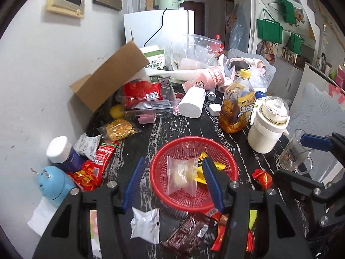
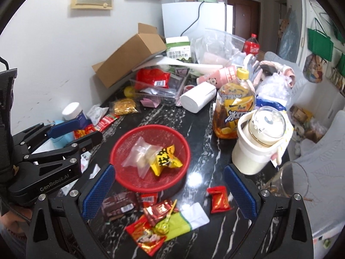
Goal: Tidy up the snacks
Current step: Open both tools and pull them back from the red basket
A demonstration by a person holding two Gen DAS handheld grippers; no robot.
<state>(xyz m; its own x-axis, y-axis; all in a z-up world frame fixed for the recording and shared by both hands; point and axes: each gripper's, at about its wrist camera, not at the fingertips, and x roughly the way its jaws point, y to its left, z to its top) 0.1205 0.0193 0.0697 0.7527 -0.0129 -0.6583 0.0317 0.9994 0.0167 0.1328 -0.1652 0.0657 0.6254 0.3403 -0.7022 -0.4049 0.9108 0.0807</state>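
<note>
A red mesh basket (image 1: 224,161) (image 2: 120,142) stands mid-table on the black marble top. It holds a clear bagged snack (image 1: 182,177) (image 2: 140,153) and a yellow packet (image 1: 218,166) (image 2: 166,161). My left gripper (image 1: 173,183) (image 2: 82,131) hovers open over the basket's near side, nothing between its blue pads. My right gripper (image 2: 170,190) is open wide above the loose snacks in front of the basket: a brown chocolate packet (image 2: 119,207) (image 1: 189,231), a red packet (image 2: 220,199) (image 1: 262,178), red-gold wrappers (image 2: 148,235). A white packet (image 1: 145,224) lies near the left gripper.
More red packets (image 1: 92,168) and a golden snack bag (image 1: 118,129) lie at the left by a white-capped blue bottle (image 1: 62,153). A tea bottle (image 1: 237,105), a white lidded jug (image 1: 267,127) and a glass mug (image 1: 295,155) stand right. Cardboard box (image 1: 107,75) and clutter fill the back.
</note>
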